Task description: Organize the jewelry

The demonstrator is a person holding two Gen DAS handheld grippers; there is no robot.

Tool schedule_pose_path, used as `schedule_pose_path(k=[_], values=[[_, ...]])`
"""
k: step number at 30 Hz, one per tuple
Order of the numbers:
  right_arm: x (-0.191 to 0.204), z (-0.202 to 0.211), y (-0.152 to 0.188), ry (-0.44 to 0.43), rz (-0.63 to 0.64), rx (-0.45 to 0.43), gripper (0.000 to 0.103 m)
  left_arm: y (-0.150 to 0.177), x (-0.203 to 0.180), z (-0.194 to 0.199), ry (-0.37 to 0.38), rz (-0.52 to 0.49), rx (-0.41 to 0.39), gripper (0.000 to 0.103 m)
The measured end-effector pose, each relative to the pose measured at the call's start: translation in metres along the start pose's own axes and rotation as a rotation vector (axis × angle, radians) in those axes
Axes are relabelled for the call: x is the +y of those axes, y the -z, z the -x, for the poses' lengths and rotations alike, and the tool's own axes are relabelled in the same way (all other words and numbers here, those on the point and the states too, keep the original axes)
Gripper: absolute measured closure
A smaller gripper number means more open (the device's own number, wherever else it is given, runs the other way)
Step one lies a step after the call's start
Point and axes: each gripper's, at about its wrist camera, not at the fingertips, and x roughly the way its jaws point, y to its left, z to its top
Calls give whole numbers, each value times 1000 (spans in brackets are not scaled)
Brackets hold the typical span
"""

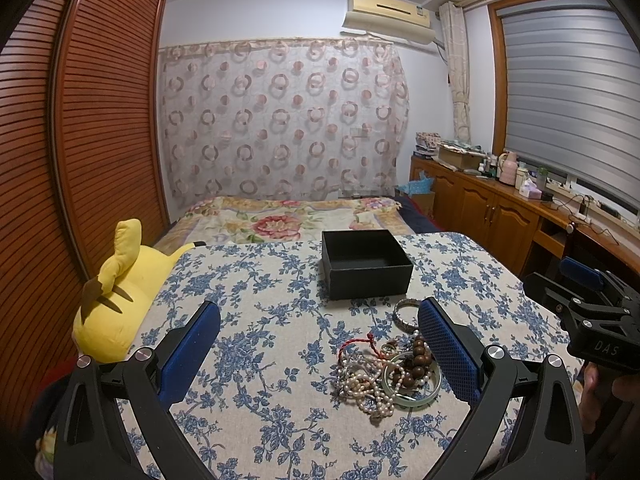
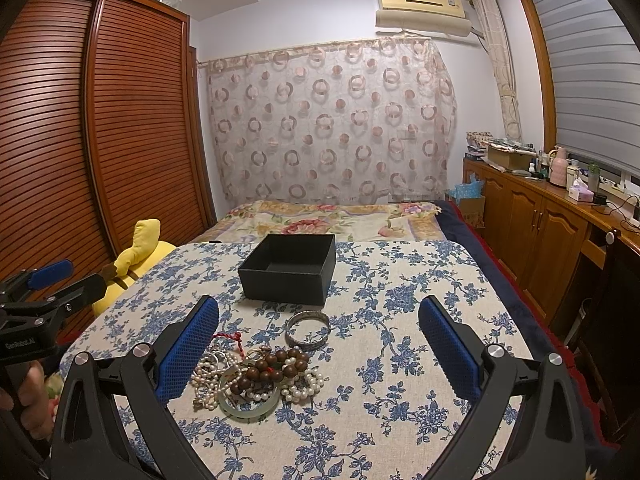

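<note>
both grippers are held low over the near edge of a table with a blue flower cloth, each pointing forward to the far side of the room. left gripper has its two blue padded fingers spread wide, with nothing between them; its right finger stands just in front of the jewelry pile, seen from this camera, and i cannot tell if it touches it. right gripper is also wide open and holds nothing; its left finger is just beside the pile. a hand grips the handle of the left tool at the edge of the right view.

the jewelry lies in one tangled heap on the cloth: a pearl necklace, a brown wooden bead bracelet, a pale green bangle under them, and a red cord. a silver bangle lies flat a little apart, between the heap and a black open box. the box stands behind, toward the far edge. a yellow plush toy rests at the left side of the table.
</note>
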Motion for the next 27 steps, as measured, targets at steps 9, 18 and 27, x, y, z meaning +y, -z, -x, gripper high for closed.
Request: schedule_pose_path(k=[9, 18, 27], values=[[0, 0, 0, -1, 0, 0, 2, 1, 0, 0, 0, 0, 0, 7], [-3, -2, 2, -10, 0, 8, 2, 2, 3, -5, 3, -4, 13, 7], [-14, -22, 19, -56, 8, 74, 10, 23, 7, -36, 48, 3, 120, 7]])
